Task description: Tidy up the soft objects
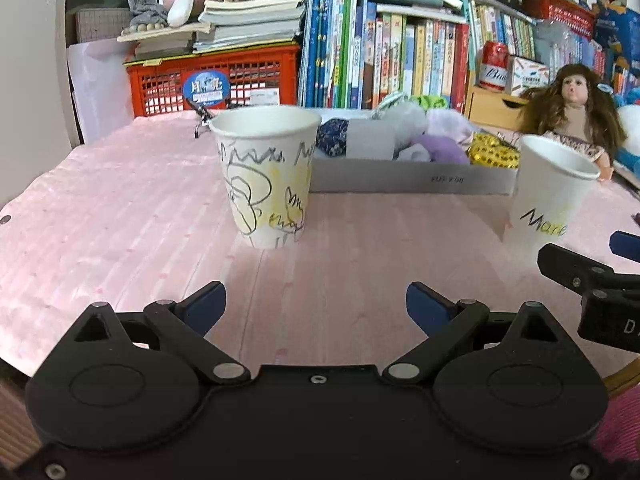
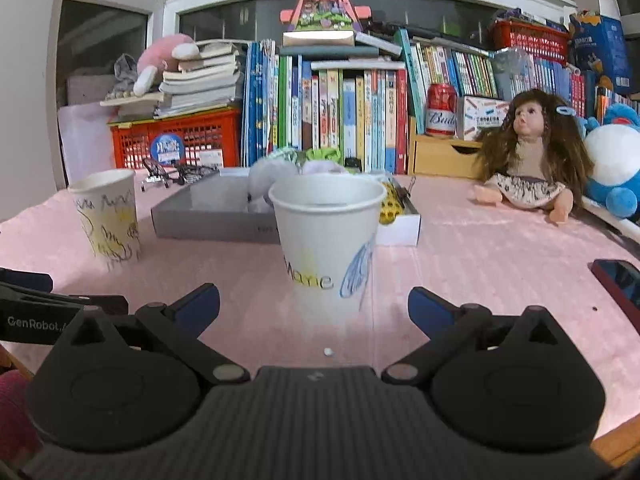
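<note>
While both cups stand upright | left gripper fingers released | right gripper fingers released

A table covered with a pink ribbed quilted cloth carries everything. The landmark is a shallow grey cardboard tray holding soft toys, set toward the back. In front of it to the left stands a white paper cup scribbled in black and yellow. In front of it to the right stands a white paper cup lettered "Marie". Far right of it sits a long-haired brown doll; a dark phone lies nearer the edge.
</note>
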`<state>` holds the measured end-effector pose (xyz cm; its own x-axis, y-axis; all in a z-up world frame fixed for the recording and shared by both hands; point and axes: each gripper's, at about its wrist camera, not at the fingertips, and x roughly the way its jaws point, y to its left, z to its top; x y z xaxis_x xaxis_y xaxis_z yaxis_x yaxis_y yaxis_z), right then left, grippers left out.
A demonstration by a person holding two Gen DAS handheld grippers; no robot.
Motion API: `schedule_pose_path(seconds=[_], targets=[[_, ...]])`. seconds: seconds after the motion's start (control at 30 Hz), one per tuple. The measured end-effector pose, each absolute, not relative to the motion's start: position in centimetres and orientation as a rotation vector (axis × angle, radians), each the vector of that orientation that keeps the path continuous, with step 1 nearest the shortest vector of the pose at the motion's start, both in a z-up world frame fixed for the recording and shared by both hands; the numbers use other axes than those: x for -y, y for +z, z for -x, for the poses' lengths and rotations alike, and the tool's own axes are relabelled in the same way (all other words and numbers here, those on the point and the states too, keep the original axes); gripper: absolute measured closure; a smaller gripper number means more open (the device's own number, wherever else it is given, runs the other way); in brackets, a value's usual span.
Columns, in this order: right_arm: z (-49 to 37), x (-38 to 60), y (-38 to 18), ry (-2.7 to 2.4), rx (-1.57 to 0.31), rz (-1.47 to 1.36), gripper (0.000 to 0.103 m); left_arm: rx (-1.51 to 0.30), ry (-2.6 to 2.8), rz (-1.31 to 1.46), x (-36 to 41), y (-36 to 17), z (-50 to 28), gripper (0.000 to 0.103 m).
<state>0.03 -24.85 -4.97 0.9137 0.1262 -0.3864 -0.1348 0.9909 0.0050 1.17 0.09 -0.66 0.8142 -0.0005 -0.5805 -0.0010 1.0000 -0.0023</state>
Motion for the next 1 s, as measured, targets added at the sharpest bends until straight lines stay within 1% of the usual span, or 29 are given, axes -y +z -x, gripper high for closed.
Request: schedule_pose_path(seconds=[0.17,0.4,1.0], targets=[[-0.4,24.9,-5.8,0.122,-0.431,0.027,0.000,-0.648,0.007,0.007,-0.1,-1.5,-1.7,0.006],[-0.9,24.7,-6.8,0.104,-0.476,0.046,0.000,-0.648,0.010,-0.009,0.1,-1.8,-2.0,0.000],[-1.5,24.5,-7.2,0.108,-0.524,0.060,0.000,-0.646,0.008,-0.010,0.0,-2.0,-2.3,0.000]])
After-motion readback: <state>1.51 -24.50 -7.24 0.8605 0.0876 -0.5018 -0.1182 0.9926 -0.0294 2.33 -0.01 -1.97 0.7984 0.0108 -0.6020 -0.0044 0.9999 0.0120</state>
